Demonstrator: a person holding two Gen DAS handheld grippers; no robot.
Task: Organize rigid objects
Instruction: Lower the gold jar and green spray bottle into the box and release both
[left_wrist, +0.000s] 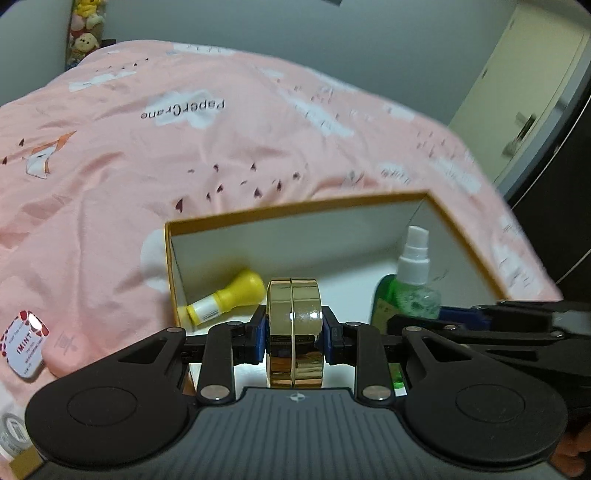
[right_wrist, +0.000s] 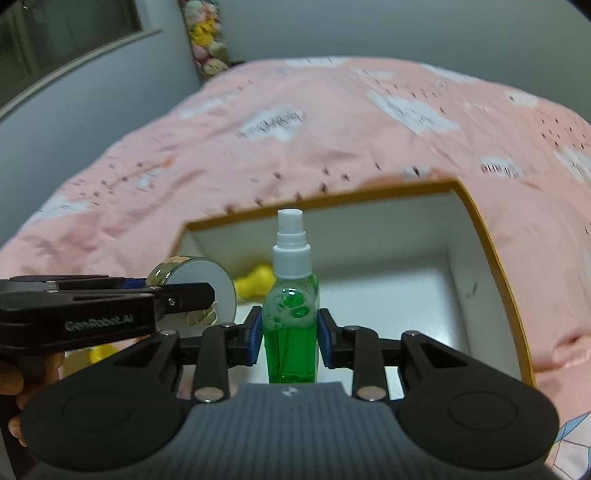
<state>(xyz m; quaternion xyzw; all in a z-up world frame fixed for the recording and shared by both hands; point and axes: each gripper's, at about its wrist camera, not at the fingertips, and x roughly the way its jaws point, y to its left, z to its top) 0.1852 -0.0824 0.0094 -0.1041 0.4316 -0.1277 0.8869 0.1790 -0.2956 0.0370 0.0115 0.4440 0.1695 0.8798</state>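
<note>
While both items hang over the box (left_wrist: 295, 210), placement is pending.
Left gripper (left_wrist: 294, 334): clamped on gold compact (left_wrist: 294, 332), lower centre.
Right gripper (right_wrist: 290, 334): clamped on green spray bottle (right_wrist: 291, 325).
Done: yellow bottle (left_wrist: 225, 299) inside.
Left: mint tin (left_wrist: 24, 341), lower left on bed (left_wrist: 147, 147).

Pink bed, gold and green wares

Gold round case (left_wrist: 295, 332), green spray bottle (right_wrist: 291, 317) with white cap, yellow bottle (left_wrist: 225, 299); pink bedspread (left_wrist: 147, 166) patterned with white clouds; orange-rimmed white box (left_wrist: 295, 210).

Black hand-held gripper (left_wrist: 294, 338), blue pads (left_wrist: 260, 334), silver rivets, ribbed grey housing.
</note>
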